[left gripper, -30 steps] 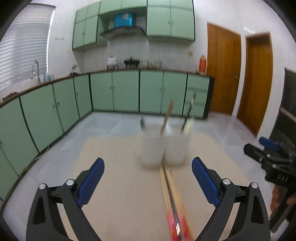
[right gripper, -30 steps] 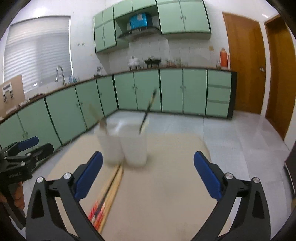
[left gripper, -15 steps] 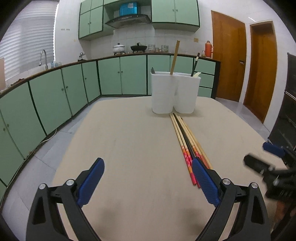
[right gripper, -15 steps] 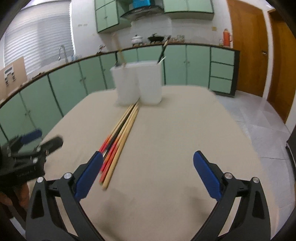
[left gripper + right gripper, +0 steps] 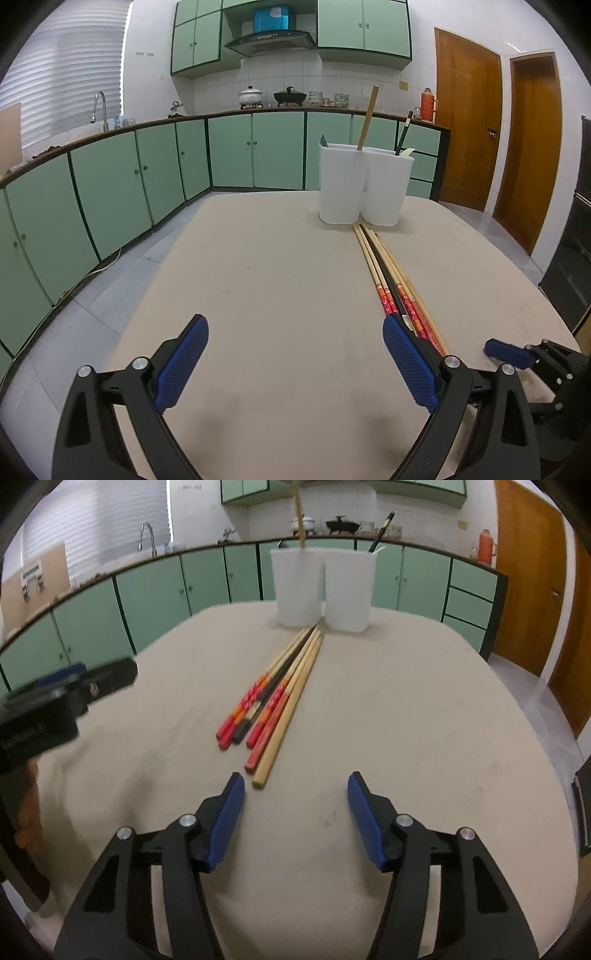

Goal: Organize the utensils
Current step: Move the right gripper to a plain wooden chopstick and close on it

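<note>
The right gripper point(image 5: 295, 814) is closing its empty fingers near the chopsticks point(image 5: 280, 694) while the left gripper point(image 5: 293, 363) is hovering wide open.

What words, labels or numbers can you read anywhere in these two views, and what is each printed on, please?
None can be read for certain.
Pale lettering on the left gripper body: too blurred to read.
White label on the blue box above the range hood: too small to read.
Pattern on the red ends of the chopsticks: decoration, with no legible characters.
</note>
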Tool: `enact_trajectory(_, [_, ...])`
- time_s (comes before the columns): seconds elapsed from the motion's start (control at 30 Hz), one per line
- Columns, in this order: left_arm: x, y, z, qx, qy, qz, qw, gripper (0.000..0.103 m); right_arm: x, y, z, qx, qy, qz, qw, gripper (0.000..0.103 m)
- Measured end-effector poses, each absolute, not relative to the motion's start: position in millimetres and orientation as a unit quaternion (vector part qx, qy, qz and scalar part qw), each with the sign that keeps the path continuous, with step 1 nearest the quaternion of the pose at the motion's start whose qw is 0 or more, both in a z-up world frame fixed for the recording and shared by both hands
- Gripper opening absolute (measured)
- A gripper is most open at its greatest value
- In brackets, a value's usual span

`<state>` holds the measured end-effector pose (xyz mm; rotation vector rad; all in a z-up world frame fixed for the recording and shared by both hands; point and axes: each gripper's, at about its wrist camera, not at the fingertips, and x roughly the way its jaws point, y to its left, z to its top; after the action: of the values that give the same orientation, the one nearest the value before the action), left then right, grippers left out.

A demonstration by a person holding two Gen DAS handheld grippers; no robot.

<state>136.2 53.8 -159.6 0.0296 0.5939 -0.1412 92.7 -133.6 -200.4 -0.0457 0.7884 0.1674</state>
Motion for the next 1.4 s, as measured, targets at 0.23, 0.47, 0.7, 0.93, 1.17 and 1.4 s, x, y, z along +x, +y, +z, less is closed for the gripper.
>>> enact_trajectory(0.23, [136, 51, -164, 0.013, 0.297, -0.074, 0.952, 0.093, 99, -151, -198, -0.008, 0.389, 0.046, 0.92, 0.051])
enact_trajectory(0.47, [136, 49, -166, 0.014, 0.3, -0.076, 0.951, 0.093, 100, -158, -200, 0.001, 0.39, 0.058, 0.919, 0.041])
enact_trajectory(0.7, [136, 45, -168, 0.015, 0.307, -0.078, 0.948, 0.093, 102, -153, -201, -0.006, 0.385, 0.075, 0.92, 0.019])
enact_trajectory(0.93, [141, 32, -174, 0.017, 0.331, -0.094, 0.939, 0.093, 105, -166, -196, 0.017, 0.392, 0.082, 0.916, 0.006])
enact_trajectory(1.17, [157, 14, -191, 0.046, 0.385, -0.095, 0.917, 0.089, 103, -189, -188, 0.038, 0.382, 0.065, 0.921, 0.006])
enact_trajectory(1.4, [164, 4, -199, 0.055, 0.42, -0.103, 0.9, 0.086, 105, -193, -190, 0.045, 0.381, 0.068, 0.921, 0.006])
